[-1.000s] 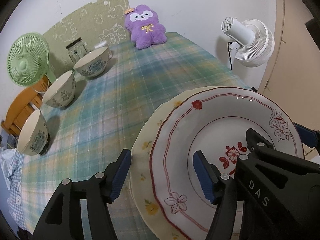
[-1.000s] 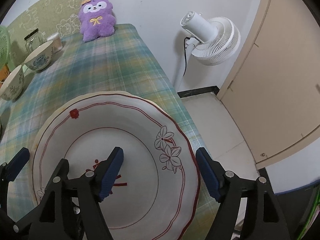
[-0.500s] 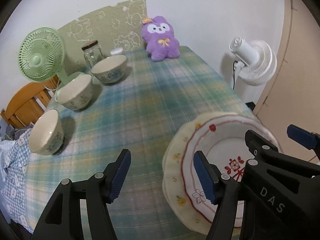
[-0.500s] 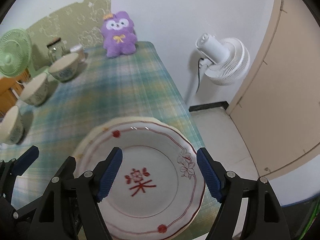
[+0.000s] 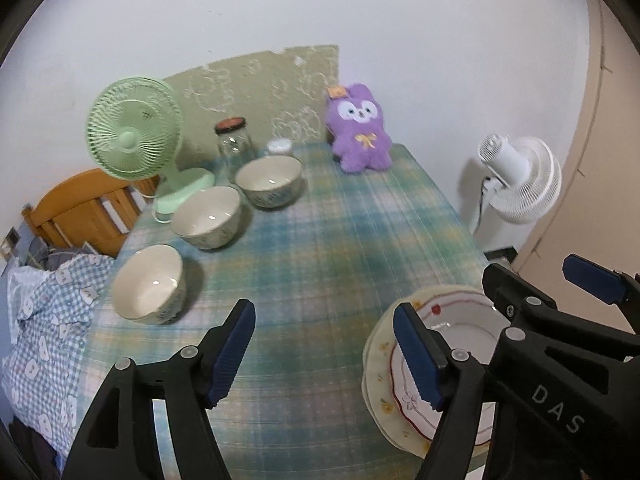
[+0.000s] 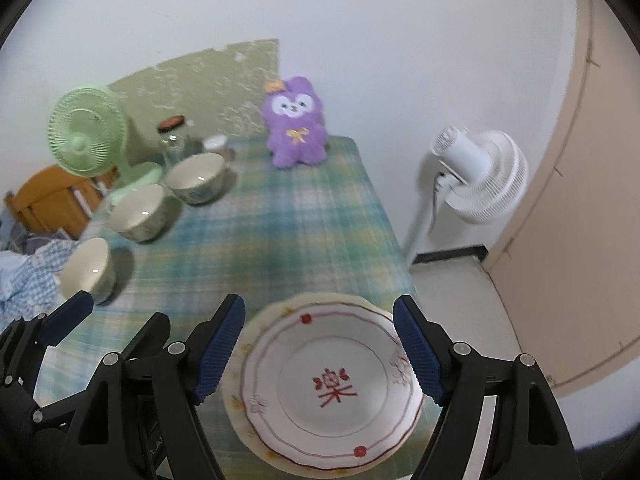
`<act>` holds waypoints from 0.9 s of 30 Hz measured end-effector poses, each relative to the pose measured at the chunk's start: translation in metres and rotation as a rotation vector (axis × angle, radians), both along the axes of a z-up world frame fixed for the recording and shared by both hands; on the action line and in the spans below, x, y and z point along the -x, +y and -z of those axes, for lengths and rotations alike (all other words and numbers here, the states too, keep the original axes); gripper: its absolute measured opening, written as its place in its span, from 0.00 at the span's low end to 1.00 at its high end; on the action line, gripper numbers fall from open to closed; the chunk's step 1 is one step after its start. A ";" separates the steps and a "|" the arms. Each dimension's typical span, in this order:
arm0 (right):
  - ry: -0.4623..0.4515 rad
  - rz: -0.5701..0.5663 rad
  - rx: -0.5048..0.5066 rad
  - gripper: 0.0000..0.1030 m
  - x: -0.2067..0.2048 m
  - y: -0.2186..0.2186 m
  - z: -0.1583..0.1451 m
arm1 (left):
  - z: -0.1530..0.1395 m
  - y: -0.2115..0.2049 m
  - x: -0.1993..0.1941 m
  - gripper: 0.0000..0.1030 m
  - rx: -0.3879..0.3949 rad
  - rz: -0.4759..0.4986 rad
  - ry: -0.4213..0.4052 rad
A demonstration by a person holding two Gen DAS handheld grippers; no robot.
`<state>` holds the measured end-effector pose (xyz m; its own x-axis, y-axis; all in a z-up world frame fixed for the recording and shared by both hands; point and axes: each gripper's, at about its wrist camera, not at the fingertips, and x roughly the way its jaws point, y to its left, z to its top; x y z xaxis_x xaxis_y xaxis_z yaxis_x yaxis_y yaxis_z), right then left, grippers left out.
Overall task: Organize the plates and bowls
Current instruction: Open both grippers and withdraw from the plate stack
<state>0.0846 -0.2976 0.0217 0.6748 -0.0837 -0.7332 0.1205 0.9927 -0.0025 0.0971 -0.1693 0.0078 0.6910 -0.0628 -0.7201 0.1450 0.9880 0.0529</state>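
Left gripper (image 5: 324,354) is hanging above the checked tablecloth (image 5: 340,248) with its blue-padded jaws opening and nothing between them. Right gripper (image 6: 318,350), lettered "DAS" on its black body, is standing wide apart and empty too, above the plates.

Along the table's left edge, three cream ceramic bowls with blue patterns are sitting upright, mouths facing up: one near the front (image 5: 148,284), one midway (image 5: 206,216), one towards the back (image 5: 269,181). Behind them a pale green desk fan (image 5: 134,140) and a clear glass jar with a dark lid (image 5: 234,142) are standing. A purple plush toy (image 5: 360,138) is leaning at the back edge.

At the front right corner, a white round plate with red rim lines (image 6: 332,392), bearing a red character at its centre, is lying flat on a cream yellow-flowered plate (image 6: 236,400). A white pedestal fan (image 6: 476,176) is standing right of the table.
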 end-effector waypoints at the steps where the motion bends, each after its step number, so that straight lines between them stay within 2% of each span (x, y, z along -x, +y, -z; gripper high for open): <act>1: 0.001 -0.012 0.001 0.77 -0.001 0.001 -0.002 | -0.002 0.002 0.001 0.72 0.000 -0.013 -0.004; 8: -0.024 -0.118 0.009 0.77 -0.008 0.018 -0.013 | -0.009 0.016 0.002 0.72 0.021 -0.105 -0.012; 13: -0.030 -0.139 -0.004 0.77 -0.014 0.029 -0.016 | -0.013 0.031 0.000 0.72 0.032 -0.150 -0.021; 20: -0.058 -0.091 0.020 0.77 -0.026 0.059 -0.023 | -0.018 0.056 -0.014 0.74 0.007 -0.162 -0.046; 27: -0.069 -0.045 0.017 0.77 -0.039 0.093 -0.025 | -0.019 0.090 -0.031 0.77 0.008 -0.120 -0.049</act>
